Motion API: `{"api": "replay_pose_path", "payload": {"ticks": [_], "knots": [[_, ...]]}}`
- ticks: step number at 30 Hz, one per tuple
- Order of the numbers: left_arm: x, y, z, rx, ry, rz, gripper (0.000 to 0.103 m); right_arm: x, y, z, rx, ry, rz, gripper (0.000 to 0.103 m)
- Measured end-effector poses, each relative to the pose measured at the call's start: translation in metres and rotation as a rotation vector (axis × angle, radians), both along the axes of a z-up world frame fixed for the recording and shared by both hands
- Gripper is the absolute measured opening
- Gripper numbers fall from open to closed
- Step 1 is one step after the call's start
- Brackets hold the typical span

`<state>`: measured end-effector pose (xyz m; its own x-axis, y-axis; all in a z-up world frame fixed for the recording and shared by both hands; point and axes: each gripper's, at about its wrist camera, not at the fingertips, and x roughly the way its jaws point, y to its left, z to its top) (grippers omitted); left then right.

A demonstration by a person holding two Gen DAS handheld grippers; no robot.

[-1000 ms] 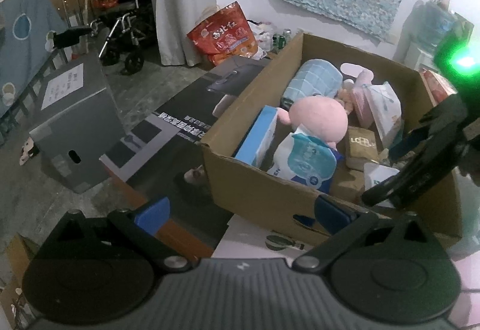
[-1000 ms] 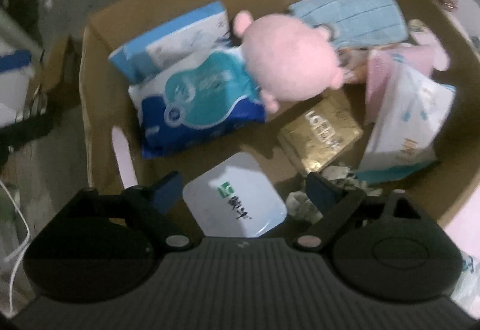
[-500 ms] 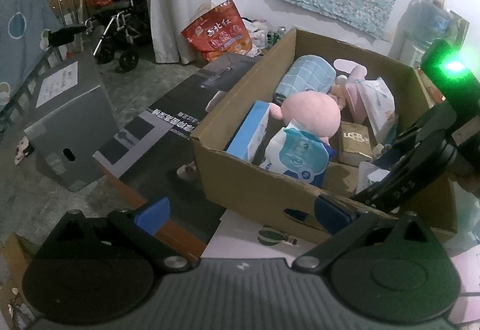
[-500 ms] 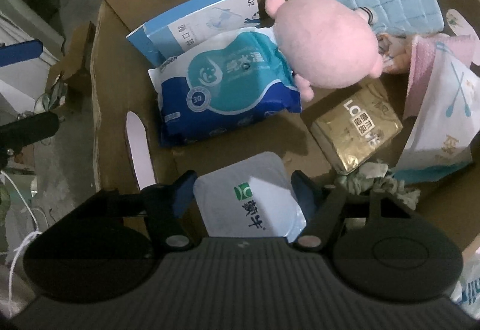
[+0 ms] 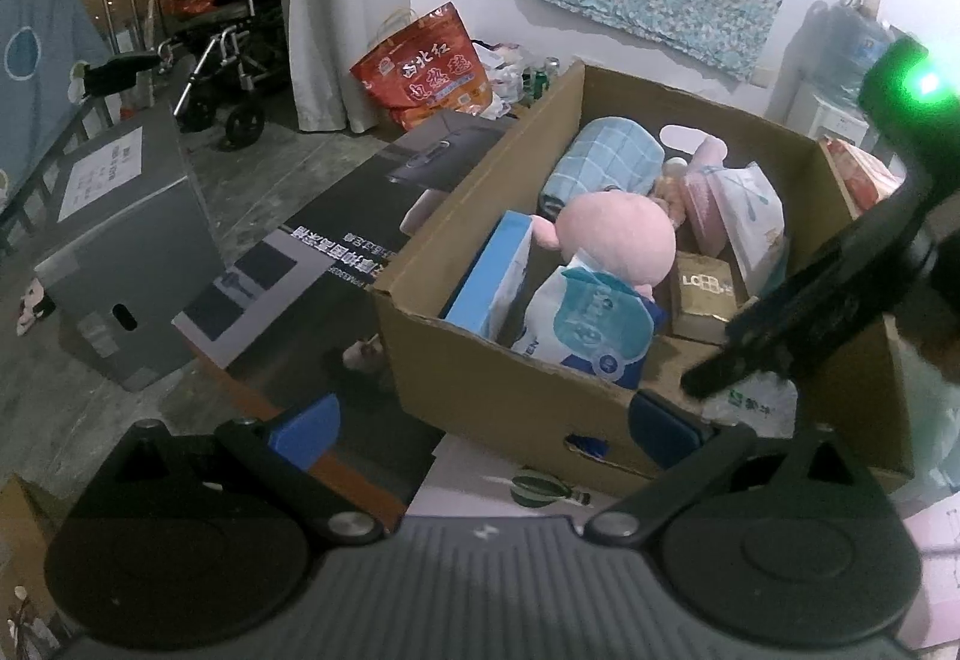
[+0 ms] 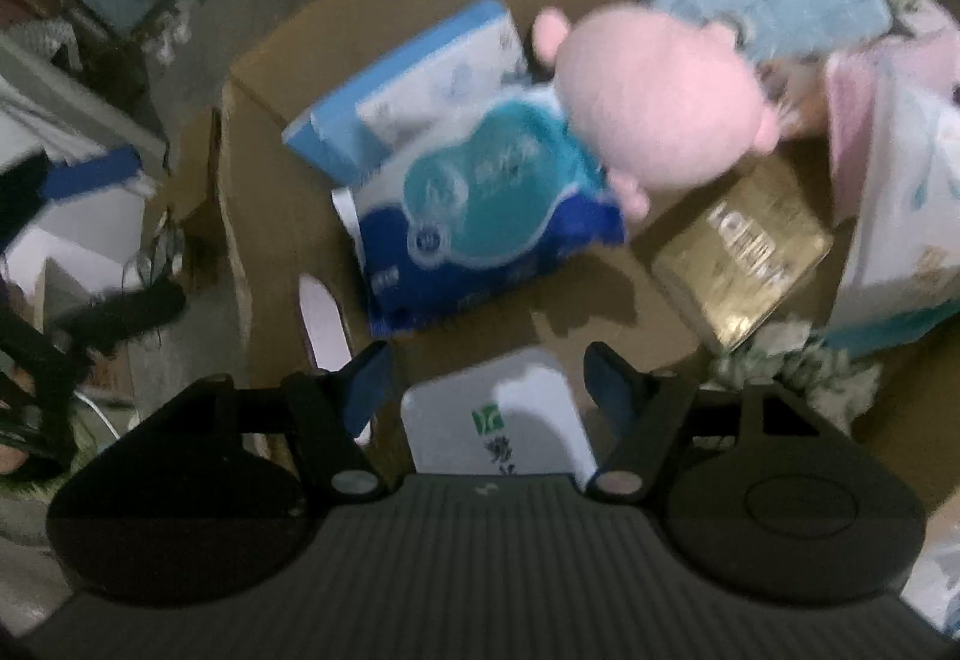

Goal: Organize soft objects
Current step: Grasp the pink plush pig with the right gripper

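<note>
Soft objects: they lie inside the cardboard box (image 6: 282,216), seen from above in the right wrist view.
Blue carton (image 6: 408,90): leans along the box's left wall.
Wipes pack (image 6: 480,216): blue and white, just right of the carton, partly under the pink plush toy (image 6: 666,108).
White pouch (image 6: 498,420): with a green logo, on the box floor at the near edge, between the fingers of the right gripper (image 6: 489,378).
Right gripper: its jaws are opening; the blue pads stand just off both sides of the pouch, not pressing it.
Gold packet (image 6: 744,252): flat on the box floor, right of the wipes pack.
Blue quilted cushion (image 6: 774,0): at the far edge, behind the toy.
White bag (image 6: 900,216): against the right wall.
Left gripper (image 5: 480,429): jaws wide apart with nothing between them, outside the box at its near wall.
</note>
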<state>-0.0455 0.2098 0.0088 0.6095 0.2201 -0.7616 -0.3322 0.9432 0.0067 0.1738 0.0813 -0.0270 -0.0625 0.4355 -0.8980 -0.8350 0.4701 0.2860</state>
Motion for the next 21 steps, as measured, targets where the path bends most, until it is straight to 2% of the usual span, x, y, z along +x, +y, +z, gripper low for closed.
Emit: {"api": "replay_pose_path", "payload": {"ticks": [5,9,16,21], "knots": [[-0.001,0.004,0.000,-0.003,-0.008,0.006,0.103,0.015,-0.008,0.033,0.081,-0.052,-0.069,0.076],[-0.001,0.006,-0.001,0.000,0.001,0.012,0.103,0.032,-0.011,0.046,0.128,-0.069,-0.141,0.077],[-0.004,0.009,0.002,0.010,-0.002,0.029,0.103,0.058,-0.008,0.042,0.132,-0.094,-0.225,0.080],[-0.008,0.009,0.006,0.018,0.001,0.034,0.103,0.081,-0.006,0.028,0.141,-0.073,-0.292,0.082]]}}
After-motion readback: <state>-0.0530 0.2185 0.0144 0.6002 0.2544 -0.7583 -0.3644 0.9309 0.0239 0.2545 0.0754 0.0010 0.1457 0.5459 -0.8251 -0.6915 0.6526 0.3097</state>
